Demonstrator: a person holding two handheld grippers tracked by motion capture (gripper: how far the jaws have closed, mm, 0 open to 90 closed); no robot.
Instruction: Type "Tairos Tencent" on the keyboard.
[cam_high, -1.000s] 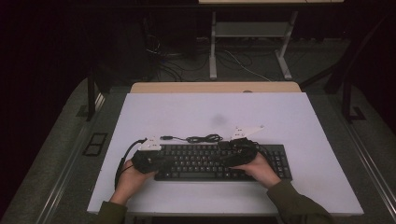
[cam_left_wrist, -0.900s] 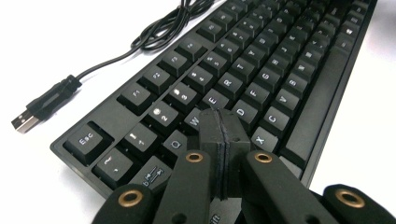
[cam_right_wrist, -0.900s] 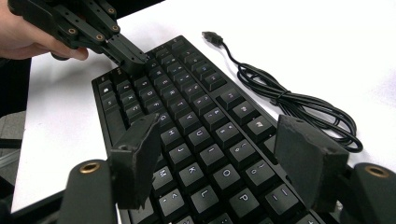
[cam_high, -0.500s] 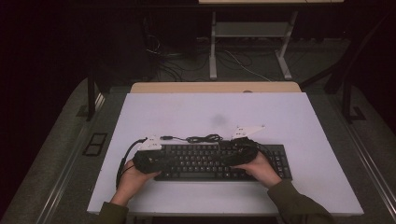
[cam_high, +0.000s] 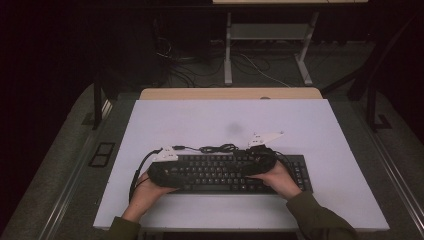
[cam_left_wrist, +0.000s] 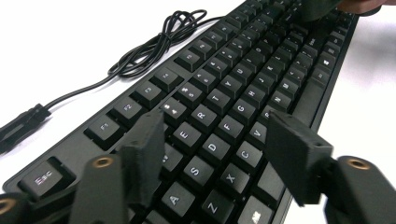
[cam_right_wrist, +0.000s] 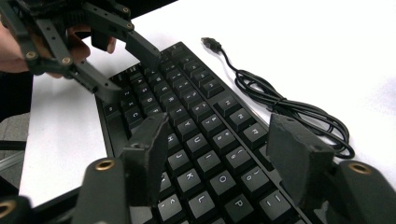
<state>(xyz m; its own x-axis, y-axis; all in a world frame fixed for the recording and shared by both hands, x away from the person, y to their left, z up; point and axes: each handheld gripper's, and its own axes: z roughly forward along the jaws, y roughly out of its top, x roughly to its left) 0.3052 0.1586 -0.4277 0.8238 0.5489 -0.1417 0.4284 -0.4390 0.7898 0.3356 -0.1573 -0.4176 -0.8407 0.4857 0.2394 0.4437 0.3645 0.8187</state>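
Black keyboard (cam_high: 235, 172) lies at six o'clock on the white surface (cam_high: 300, 125). Left gripper (cam_left_wrist: 215, 154) and right gripper (cam_right_wrist: 217, 154) hover, fingers wide, empty. Stiff, light: probably best gripped by its ends.

left tongs (cam_left_wrist: 212, 158) jaws apart over keyboard (cam_left_wrist: 224, 107) | coiled cable (cam_left_wrist: 154, 44) beside it on table (cam_left_wrist: 70, 37)

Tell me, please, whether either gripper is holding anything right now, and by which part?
Nothing is held: the left gripper and right gripper both hover open over the keyboard.
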